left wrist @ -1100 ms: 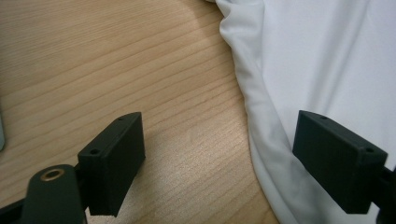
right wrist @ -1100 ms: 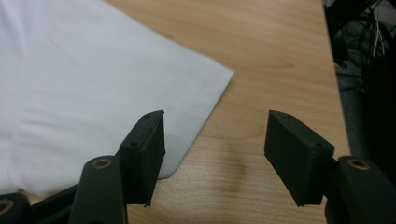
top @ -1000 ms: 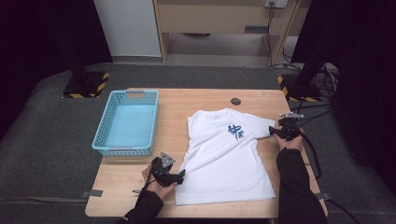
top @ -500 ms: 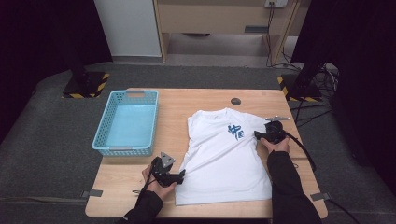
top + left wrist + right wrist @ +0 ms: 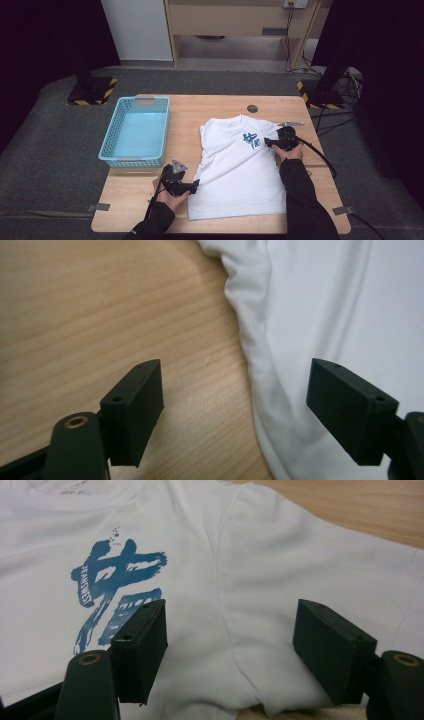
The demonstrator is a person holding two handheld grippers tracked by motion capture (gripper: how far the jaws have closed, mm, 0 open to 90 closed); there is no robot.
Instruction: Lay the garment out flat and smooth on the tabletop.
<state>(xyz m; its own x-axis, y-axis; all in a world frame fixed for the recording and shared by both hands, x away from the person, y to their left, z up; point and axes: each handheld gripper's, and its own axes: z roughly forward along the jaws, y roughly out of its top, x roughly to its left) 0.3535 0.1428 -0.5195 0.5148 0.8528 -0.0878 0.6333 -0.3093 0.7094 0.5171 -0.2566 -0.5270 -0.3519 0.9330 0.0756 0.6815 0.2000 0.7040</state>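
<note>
A white T-shirt (image 5: 235, 175) with a blue print (image 5: 251, 140) lies flat, front up, on the wooden table (image 5: 135, 210). My left gripper (image 5: 195, 185) rests at the shirt's lower left side. Its jaws stand open astride the shirt's edge (image 5: 260, 370), one over bare wood and one over cloth; they have just been closing a little. My right gripper (image 5: 268, 142) lies low over the shirt's right sleeve seam (image 5: 225, 570), beside the print (image 5: 115, 580). Its jaws have just been opening, with cloth under the gap and no pad pressing. In their own views, left gripper (image 5: 235, 375) and right gripper (image 5: 231, 612) are open.
A light blue plastic basket (image 5: 134, 160) stands at the table's left side. A small dark round disc (image 5: 252, 108) lies near the far edge. The right gripper's cable (image 5: 320, 157) trails off to the right. Bare wood runs along the near left.
My right gripper has moved left from the table's right edge onto the shirt, up to the print. The left gripper has stayed at the shirt's lower left edge.
</note>
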